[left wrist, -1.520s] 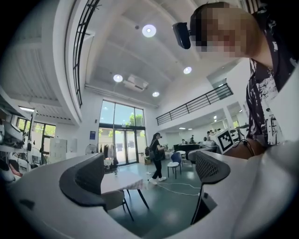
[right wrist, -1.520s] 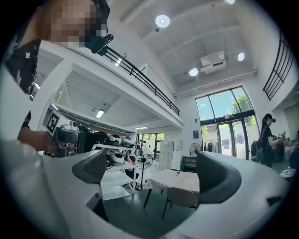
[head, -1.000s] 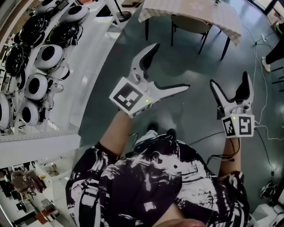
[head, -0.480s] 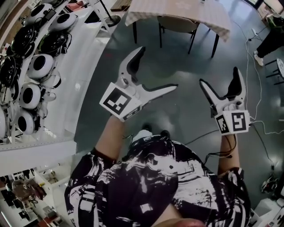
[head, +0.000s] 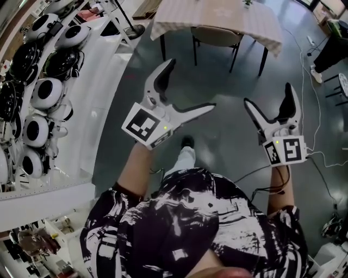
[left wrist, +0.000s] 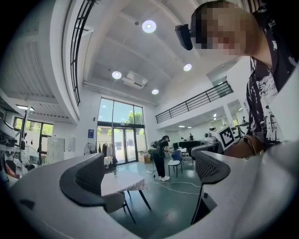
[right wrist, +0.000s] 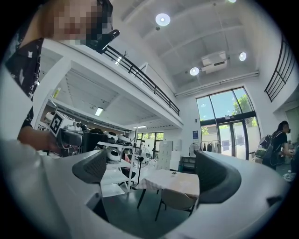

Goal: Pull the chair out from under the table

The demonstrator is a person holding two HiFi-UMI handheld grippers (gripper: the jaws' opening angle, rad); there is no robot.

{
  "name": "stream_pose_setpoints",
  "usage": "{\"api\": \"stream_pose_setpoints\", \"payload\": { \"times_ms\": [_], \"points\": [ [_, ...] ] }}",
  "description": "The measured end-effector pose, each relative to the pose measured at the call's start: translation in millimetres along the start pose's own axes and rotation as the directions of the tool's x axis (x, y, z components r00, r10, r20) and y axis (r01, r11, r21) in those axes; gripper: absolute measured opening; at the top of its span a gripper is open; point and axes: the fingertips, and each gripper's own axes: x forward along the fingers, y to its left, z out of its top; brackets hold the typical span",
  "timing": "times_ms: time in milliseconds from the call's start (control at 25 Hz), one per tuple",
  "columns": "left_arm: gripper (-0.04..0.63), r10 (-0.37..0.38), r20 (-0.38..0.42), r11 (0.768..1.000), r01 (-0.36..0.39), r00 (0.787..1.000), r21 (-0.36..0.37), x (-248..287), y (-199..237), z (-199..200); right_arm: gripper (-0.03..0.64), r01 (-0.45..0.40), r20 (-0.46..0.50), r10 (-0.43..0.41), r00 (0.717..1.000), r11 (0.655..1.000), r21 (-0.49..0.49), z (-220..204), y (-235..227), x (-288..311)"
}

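A table (head: 217, 16) with a checked cloth stands at the top of the head view, some way ahead of me. A tan chair (head: 216, 36) on dark legs is tucked under its near side. My left gripper (head: 190, 87) is held open in the air, far short of the chair and holding nothing. Level with it to the right, my right gripper (head: 269, 98) is also open and empty. The left gripper view shows the table (left wrist: 119, 181) and chair (left wrist: 114, 201) low at left behind the open gripper (left wrist: 148, 175). Between the right gripper's (right wrist: 159, 170) jaws, the table (right wrist: 170, 181) and chair (right wrist: 176, 198) sit centred.
A white counter (head: 103, 81) with several round black-and-white devices (head: 46, 92) runs along the left. A stand base (head: 133, 27) sits by the table's left corner. Cables (head: 321, 157) trail over the grey floor at right. A person (left wrist: 161, 156) stands farther back in the hall.
The table and chair have slid lower and nearer in the head view as I walk toward them; one foot is now stepping forward. Both grippers stay open and level.
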Motion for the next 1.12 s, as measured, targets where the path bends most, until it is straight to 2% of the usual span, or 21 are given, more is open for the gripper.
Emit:
{"api": "stream_pose_setpoints", "payload": {
  "times_ms": [600, 800, 1120],
  "points": [
    [0.568, -0.110, 0.061, 0.994, 0.110, 0.992, -0.001, 69.4, 220.1, -40.6, 0.575, 0.095, -0.027, -0.096, 0.995, 0.995, -0.040, -30.5, -26.7, 221.3],
    [0.568, -0.134, 0.059, 0.991, 0.135, 0.989, -0.022, 93.8, 259.6, -53.6, 0.575, 0.104, -0.048, -0.106, 0.993, 0.994, -0.040, -40.5, -37.7, 264.8],
    [0.568, -0.142, 0.023, 0.989, 0.143, 0.990, -0.039, 139.1, 290.3, -72.2, 0.575, 0.108, -0.062, -0.111, 0.992, 0.993, -0.052, -55.0, -78.6, 303.4]
  ]
}}
